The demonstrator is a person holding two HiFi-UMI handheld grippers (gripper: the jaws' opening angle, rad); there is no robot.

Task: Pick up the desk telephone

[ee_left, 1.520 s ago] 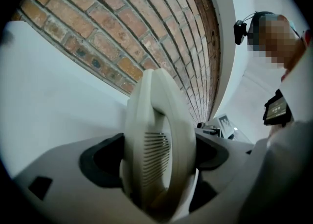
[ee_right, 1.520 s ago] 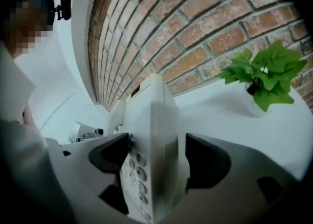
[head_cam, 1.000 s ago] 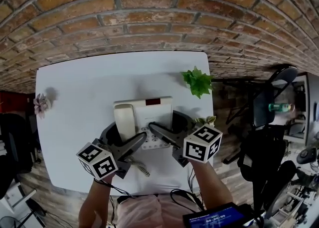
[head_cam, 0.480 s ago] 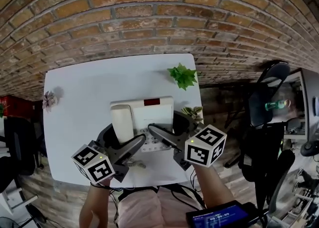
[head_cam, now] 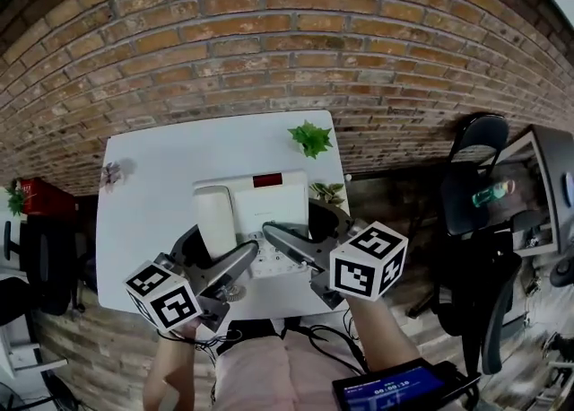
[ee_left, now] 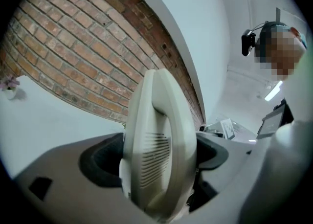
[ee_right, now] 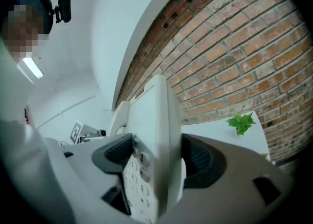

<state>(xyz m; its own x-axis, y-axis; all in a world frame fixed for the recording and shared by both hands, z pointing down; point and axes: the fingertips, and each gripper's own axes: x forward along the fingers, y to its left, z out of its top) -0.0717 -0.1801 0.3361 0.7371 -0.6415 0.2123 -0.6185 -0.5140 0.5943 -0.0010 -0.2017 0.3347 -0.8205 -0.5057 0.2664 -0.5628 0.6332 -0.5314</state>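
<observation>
The cream desk telephone (head_cam: 269,207), handset on its left and a dark display on top, hangs in the air above the white table (head_cam: 161,176). My left gripper (head_cam: 220,254) is shut on its handset end; in the left gripper view the handset (ee_left: 156,140) fills the gap between the dark pads of that gripper (ee_left: 156,162). My right gripper (head_cam: 302,230) is shut on the keypad side. The right gripper view shows the phone body (ee_right: 155,130) edge-on, its buttons against the left pad of this gripper (ee_right: 156,158). A coiled cord (head_cam: 235,291) dangles under the phone.
A brick wall (head_cam: 269,41) rises behind the table. A small green plant (head_cam: 311,138) stands at the table's back right, another (head_cam: 325,191) at its right edge, and a pink flower (head_cam: 111,173) at its left. Office chairs (head_cam: 475,185) stand to the right.
Both grippers have risen together with the phone held between them. The table and plants now look smaller and farther below.
</observation>
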